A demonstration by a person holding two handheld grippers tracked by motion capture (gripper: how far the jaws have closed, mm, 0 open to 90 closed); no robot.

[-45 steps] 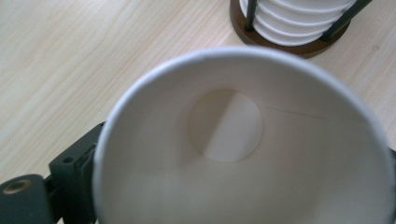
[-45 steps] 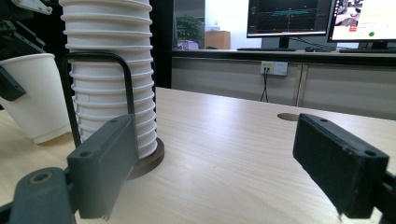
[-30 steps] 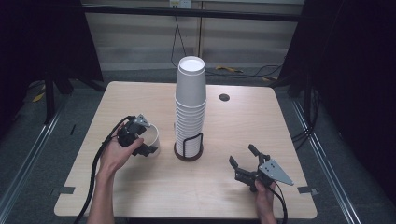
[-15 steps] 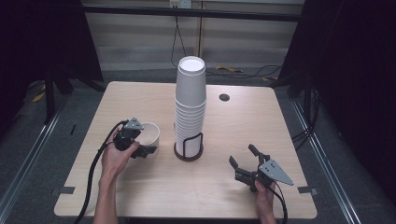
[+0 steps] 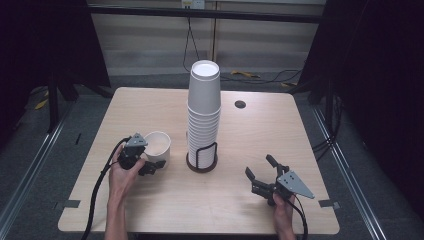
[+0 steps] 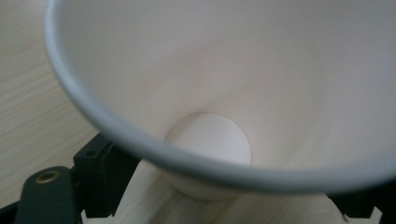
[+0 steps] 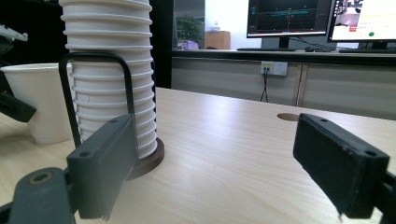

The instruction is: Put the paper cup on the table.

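A single white paper cup [image 5: 158, 145] stands upright on the wooden table [image 5: 260, 125], left of a tall stack of paper cups [image 5: 204, 110] held in a round wire holder [image 5: 202, 161]. My left gripper [image 5: 150, 161] is open, its jaws on either side of the cup's lower wall. In the left gripper view I look down into the cup [image 6: 261, 70], with one jaw on each side of its base and the left gripper [image 6: 224, 186] spread wide. My right gripper [image 5: 259, 166] is open with nothing in it, right of the holder. From its view the right gripper [image 7: 215, 154] faces the stack [image 7: 112, 70] and the single cup [image 7: 37, 98].
A small round hole [image 5: 240, 104] lies in the tabletop behind the stack on the right. Black cables trail from both grippers toward the table's near edge. Monitors and a counter stand beyond the table in the right gripper view.
My left hand has drawn back toward the near edge and lowered, and the single cup now stands upright beside the stack. The right gripper has not moved.
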